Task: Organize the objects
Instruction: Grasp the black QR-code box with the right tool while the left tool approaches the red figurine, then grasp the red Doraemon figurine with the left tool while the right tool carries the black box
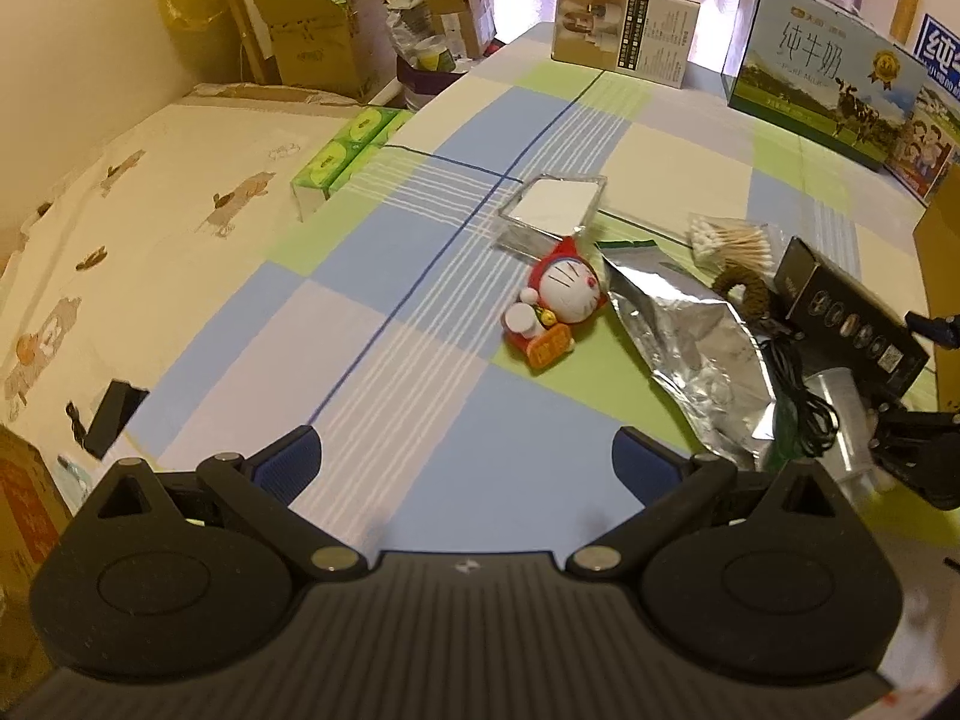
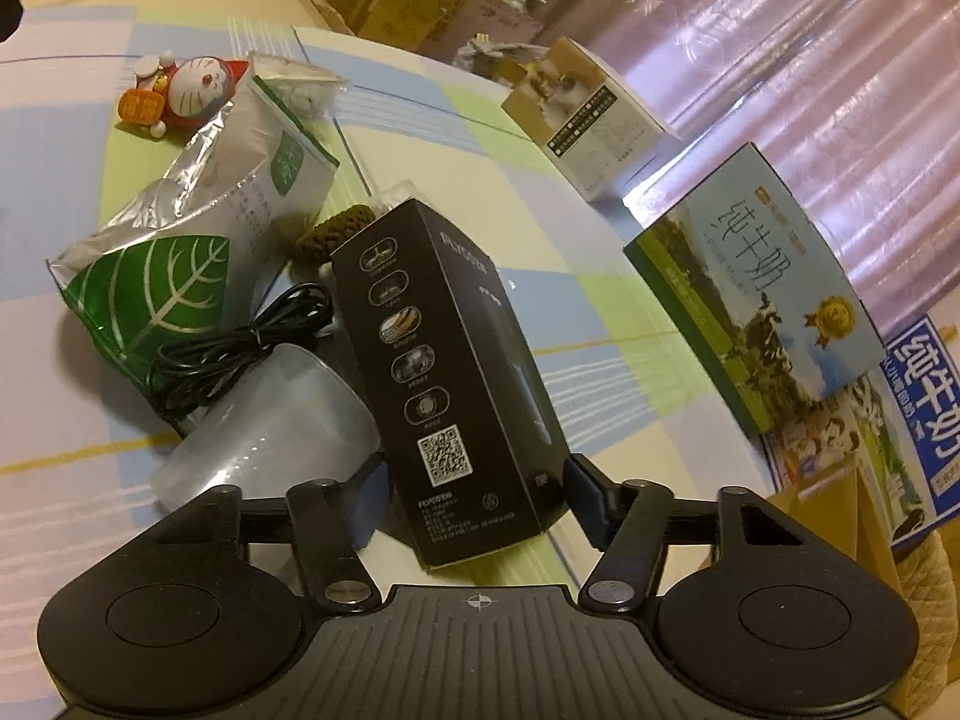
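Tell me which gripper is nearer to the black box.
Right. The right gripper has its fingers on either side of the black box, apparently gripping it. The left gripper is open over bare cloth, with the box off to its right.

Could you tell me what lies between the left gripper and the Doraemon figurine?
Only bare checked cloth separates the left gripper from the Doraemon figurine, seen in the left wrist view.

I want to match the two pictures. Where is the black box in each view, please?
Left wrist: the black box lies at the right edge, beside the silver foil bag.
Right wrist: it fills the centre, between the right gripper fingers.
Shared landmark: the red cat figurine.
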